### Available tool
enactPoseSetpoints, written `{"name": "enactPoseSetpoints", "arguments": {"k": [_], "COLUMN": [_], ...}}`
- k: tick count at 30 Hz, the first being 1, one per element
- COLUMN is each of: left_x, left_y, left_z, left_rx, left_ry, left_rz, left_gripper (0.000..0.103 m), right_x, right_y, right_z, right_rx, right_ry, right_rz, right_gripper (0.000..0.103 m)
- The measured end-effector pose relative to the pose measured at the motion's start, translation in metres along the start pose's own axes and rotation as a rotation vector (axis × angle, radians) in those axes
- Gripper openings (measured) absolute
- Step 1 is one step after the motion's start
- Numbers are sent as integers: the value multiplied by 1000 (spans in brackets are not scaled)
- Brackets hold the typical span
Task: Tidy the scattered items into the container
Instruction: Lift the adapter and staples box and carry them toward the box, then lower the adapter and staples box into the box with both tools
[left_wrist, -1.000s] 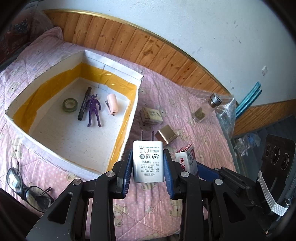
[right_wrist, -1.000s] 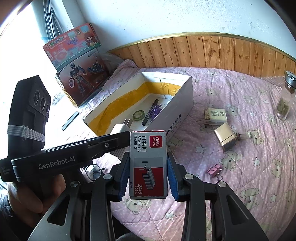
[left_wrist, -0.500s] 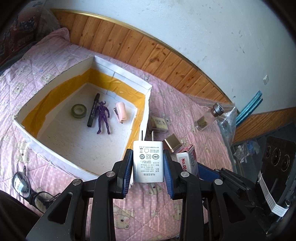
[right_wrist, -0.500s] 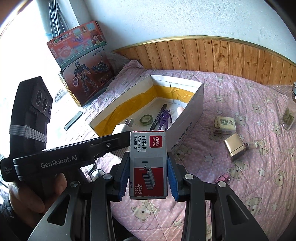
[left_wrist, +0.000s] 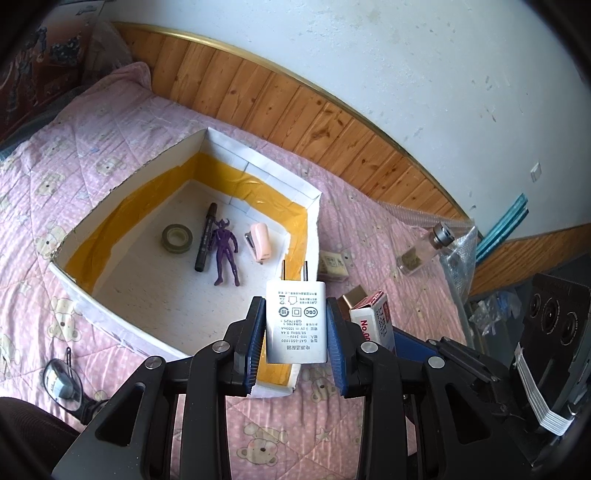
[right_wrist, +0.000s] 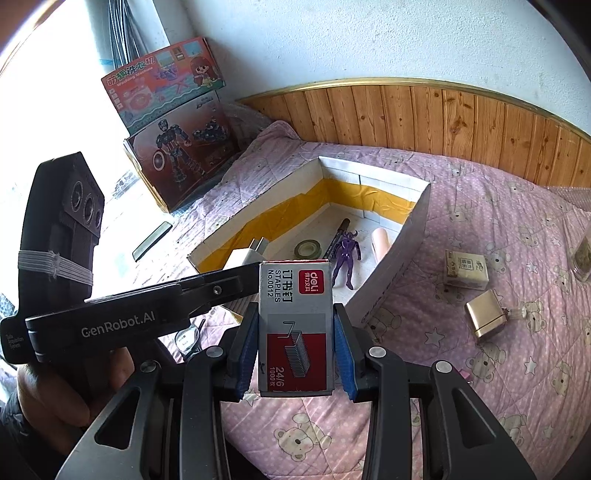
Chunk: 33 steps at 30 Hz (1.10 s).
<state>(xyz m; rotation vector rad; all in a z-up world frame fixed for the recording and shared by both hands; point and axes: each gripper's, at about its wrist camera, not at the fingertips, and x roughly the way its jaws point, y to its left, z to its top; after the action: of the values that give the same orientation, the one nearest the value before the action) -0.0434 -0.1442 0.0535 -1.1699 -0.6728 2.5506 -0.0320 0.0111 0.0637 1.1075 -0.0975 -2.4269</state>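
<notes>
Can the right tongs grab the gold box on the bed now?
Probably not yet. The right tongs are shut on the staples box, so they are full. The gold box itself lies uncovered on the bed.

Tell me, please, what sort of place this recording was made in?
Most likely a bedroom in a home: the work surface is a pink quilted bedspread printed with bears, set against a white wall with wooden plank wainscoting, and colourful boxed children's toys stand by the bright window.
</notes>
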Motion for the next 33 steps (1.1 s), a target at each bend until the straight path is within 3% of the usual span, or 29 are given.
{"name": "enactPoseSetpoints", "arguments": {"k": [33], "left_x": [15], "left_y": [64], "left_z": [49], "left_rx": [10], "left_ry": [17], "left_rz": [104], "left_gripper": [32], "right_x": [65], "right_y": [17], "right_z": [37], "right_rx": [-15], "right_ry": [66], "right_rz": [35], "right_gripper": [39]}}
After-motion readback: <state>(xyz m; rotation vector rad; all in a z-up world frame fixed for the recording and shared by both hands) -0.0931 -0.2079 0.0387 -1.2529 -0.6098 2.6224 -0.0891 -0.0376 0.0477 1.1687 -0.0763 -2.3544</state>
